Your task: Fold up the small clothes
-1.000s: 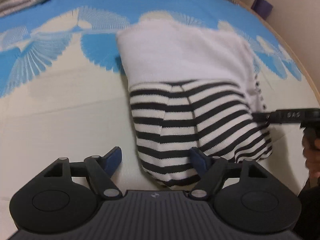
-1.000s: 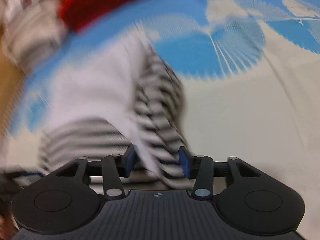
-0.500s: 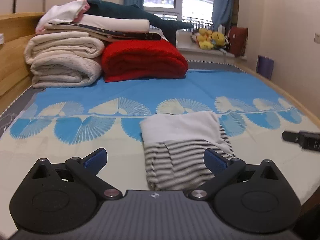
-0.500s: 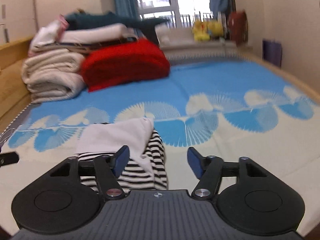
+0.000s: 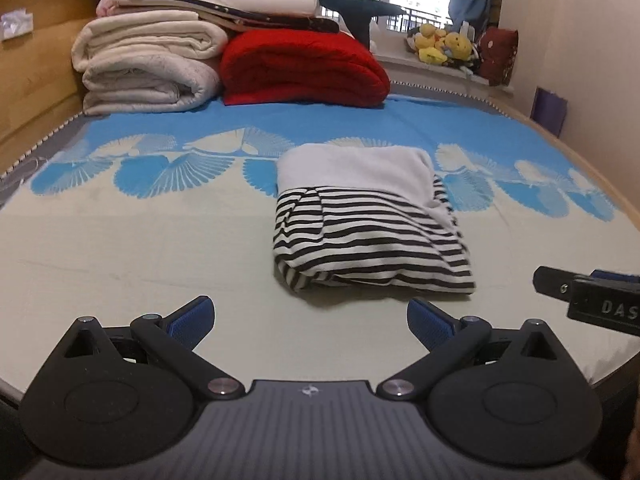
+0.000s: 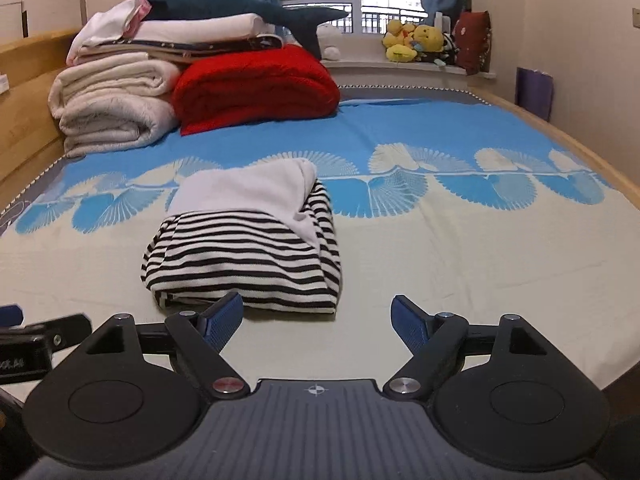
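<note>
Left gripper (image 5: pixel 311 322) spread wide, right gripper (image 6: pixel 317 322) opening (nothing between), short of folded shirt (image 5: pixel 370 224); bare bedspread (image 5: pixel 120 248) around.

Bed (image 5: pixel 120 248) — folded striped garment (image 5: pixel 372 236), stacked blankets (image 5: pixel 148 64)

Right gripper (image 5: pixel 592 300) cut off by frame edge

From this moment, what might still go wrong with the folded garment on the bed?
1. The garment is folded unevenly: its near striped edge bulges and a loose flap shows at the near left corner, so it may slump open.
2. The white layer drapes over the right side in the right wrist view, so it might slide off if the bed is bumped.
3. Both grippers, left and right, are empty, the right's jaws opening, so nothing holds the fold.
</note>
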Tool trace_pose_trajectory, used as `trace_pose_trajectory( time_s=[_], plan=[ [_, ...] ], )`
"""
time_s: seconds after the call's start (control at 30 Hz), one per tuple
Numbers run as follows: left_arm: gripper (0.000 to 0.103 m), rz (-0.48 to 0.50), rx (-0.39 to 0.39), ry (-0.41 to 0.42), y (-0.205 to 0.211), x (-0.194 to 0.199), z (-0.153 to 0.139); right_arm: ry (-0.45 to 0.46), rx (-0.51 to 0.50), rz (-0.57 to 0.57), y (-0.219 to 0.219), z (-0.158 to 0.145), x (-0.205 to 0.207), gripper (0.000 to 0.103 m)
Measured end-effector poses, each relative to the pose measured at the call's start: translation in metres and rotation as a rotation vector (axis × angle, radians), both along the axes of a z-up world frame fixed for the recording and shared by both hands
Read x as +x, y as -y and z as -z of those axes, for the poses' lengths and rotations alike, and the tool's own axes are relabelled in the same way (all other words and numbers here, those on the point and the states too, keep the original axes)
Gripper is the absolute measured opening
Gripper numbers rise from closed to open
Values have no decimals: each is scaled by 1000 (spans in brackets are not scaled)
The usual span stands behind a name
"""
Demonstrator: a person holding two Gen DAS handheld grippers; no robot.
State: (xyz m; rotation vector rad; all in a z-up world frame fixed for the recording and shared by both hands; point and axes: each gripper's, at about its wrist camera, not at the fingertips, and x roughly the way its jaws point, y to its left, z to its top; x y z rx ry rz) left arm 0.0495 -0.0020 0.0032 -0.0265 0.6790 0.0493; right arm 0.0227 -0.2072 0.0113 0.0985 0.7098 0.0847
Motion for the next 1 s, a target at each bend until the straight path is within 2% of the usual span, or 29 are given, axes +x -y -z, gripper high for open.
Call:
trace_pose_trajectory(
  time_s=[0.2,1.0],
  plan=[
    [103,-45,-43,-18,-7,11,6,-5,-41,-20,-12,7,6,82],
    [103,-5,-23,-19,2,19,11,11,-67,-87,-32,10,11,82]
  ],
)
